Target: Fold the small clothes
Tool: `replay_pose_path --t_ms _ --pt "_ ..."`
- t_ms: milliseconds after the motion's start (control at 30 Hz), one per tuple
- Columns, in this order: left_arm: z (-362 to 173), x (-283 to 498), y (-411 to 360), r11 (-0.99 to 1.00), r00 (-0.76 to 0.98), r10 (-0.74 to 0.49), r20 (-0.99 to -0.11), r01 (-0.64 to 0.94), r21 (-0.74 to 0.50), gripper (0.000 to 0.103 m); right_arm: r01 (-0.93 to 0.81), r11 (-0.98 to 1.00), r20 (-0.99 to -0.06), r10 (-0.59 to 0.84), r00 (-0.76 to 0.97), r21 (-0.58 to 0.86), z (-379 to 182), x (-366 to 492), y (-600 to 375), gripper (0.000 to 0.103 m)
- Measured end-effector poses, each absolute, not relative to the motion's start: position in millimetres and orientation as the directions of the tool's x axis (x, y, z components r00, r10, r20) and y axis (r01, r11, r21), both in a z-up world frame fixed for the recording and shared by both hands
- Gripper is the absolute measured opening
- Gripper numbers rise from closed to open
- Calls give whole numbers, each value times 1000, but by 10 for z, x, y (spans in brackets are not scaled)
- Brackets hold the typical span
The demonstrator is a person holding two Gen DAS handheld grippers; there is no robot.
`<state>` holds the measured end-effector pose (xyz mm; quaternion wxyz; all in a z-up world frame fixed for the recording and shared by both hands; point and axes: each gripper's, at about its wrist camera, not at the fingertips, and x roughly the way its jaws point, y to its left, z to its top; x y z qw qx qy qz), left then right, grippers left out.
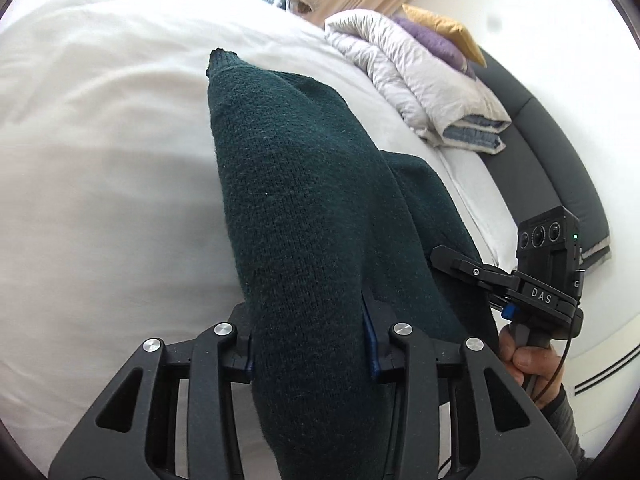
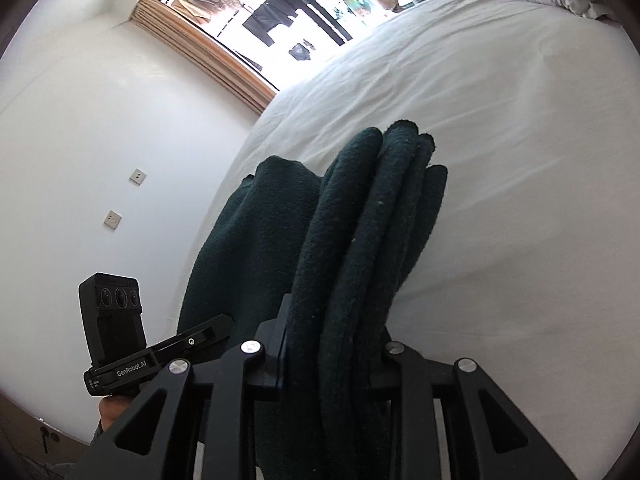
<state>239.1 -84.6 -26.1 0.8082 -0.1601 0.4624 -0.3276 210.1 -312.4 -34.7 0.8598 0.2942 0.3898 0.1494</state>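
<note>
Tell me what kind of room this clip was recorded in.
Most likely a bedroom: a bed with a white sheet, a folded quilt and cushions at its head, and a window. Both grippers clamp a dark green knit garment.

A wide white bed [image 1: 100,160] lies open to the left of a dark green sweater [image 1: 304,200], with bare sheet on that side and beyond it. On the right, a folded quilt [image 1: 420,88] and pillows [image 1: 440,36] crowd the bed's far edge against a dark headboard [image 1: 552,160]. From the right wrist view, the sweater [image 2: 360,240] blocks the centre; bare sheet [image 2: 520,160] lies to its right, a wall [image 2: 100,140] to its left.
</note>
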Motion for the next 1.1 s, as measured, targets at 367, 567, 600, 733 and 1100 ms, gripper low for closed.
replay_pose_path --t_ms 367,567,600,733,1100 --pt "-279 2580 -6 802 408 -597 -691 311 -510 37 -40 755 -599 550 582 655 -618 2579 -2526 28" --pt "-457 2647 -26 796 402 -604 -688 321 -512 37 -23 757 -597 533 599 653 -667 2480 -2530 28" --pt "-461 2658 -56 791 404 -611 -681 326 -517 37 -23 759 -597 529 604 650 -648 2482 -2547 28" --pt "-512 2669 -11 782 407 -623 -668 353 -514 37 -16 759 -586 516 625 651 -584 2522 -2656 28" --pt "-830 2978 -640 770 364 -635 -682 368 -521 39 66 771 -636 470 612 633 -893 2624 -3162 28"
